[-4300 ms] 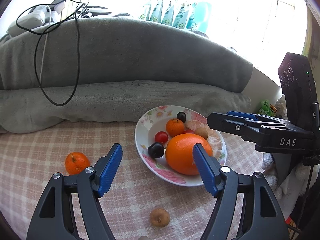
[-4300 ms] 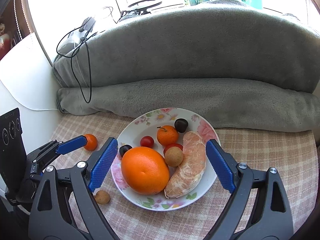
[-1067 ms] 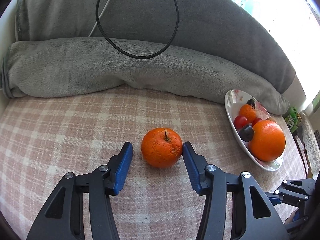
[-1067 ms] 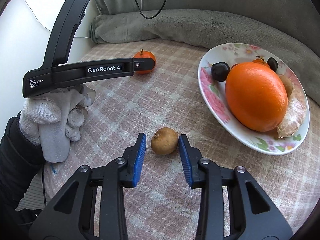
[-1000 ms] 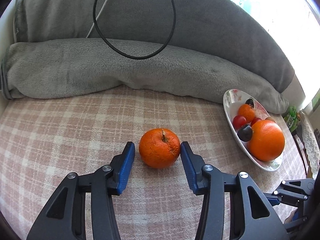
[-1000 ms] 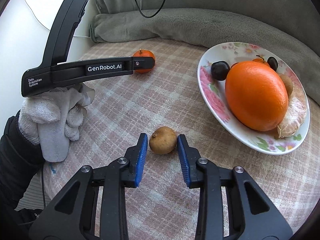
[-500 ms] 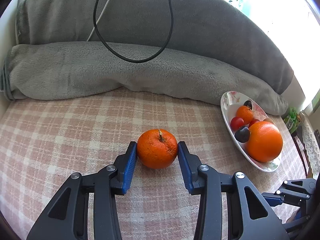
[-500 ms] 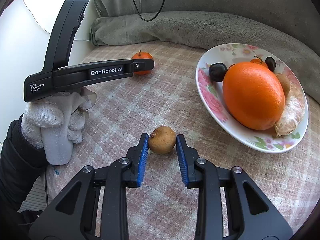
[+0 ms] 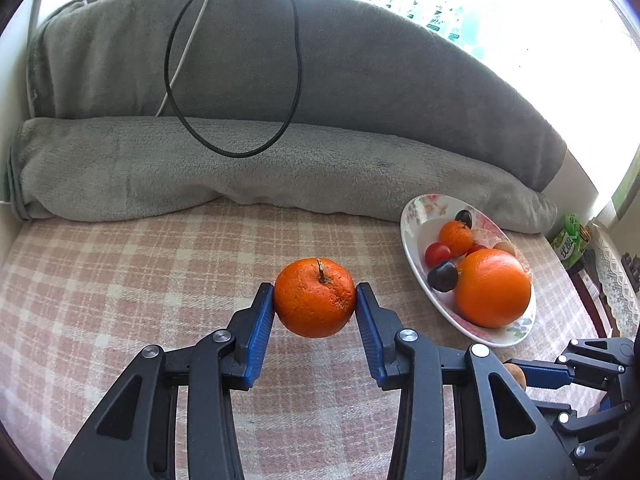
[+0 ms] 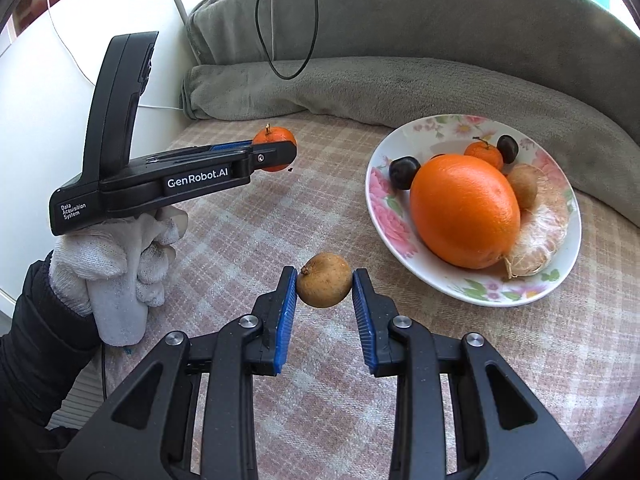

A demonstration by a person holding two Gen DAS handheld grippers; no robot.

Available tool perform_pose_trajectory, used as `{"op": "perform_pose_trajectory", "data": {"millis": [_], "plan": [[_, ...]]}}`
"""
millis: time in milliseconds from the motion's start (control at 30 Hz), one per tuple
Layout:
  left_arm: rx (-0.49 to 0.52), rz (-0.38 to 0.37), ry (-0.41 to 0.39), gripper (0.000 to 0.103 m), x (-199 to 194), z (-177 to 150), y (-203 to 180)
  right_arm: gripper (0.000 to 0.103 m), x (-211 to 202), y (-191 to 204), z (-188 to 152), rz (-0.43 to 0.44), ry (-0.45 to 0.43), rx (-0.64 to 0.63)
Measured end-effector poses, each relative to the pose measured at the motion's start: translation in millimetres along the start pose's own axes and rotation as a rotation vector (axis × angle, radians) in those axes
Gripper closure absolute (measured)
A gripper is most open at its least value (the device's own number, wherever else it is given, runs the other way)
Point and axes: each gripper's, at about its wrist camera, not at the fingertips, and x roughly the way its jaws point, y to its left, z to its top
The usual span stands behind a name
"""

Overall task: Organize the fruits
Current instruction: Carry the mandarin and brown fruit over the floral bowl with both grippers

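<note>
1. The left tongs (image 9: 315,304) pinch a mandarin (image 9: 314,298) above the checked table (image 9: 120,280).
2. The right tongs (image 10: 324,280) pinch a small brown fruit (image 10: 324,280) beside the floral plate (image 10: 384,216) of fruit.

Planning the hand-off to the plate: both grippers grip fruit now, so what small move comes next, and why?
Probably carry the tangerine in the left gripper rightward to the plate; both pads already touch it, and the plate's near end looks bare.

Home: blanket (image 9: 280,168), floral plate (image 10: 404,240)
</note>
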Motion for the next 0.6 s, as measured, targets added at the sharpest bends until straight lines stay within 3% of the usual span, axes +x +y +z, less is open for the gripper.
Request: {"op": "perform_pose_trajectory", "data": {"millis": [600], "plan": [[0.06,-0.072,-0.022,0.064,12,21,-43,0.073,-33,-54,15,-0.08,-0.103,0.099]]}}
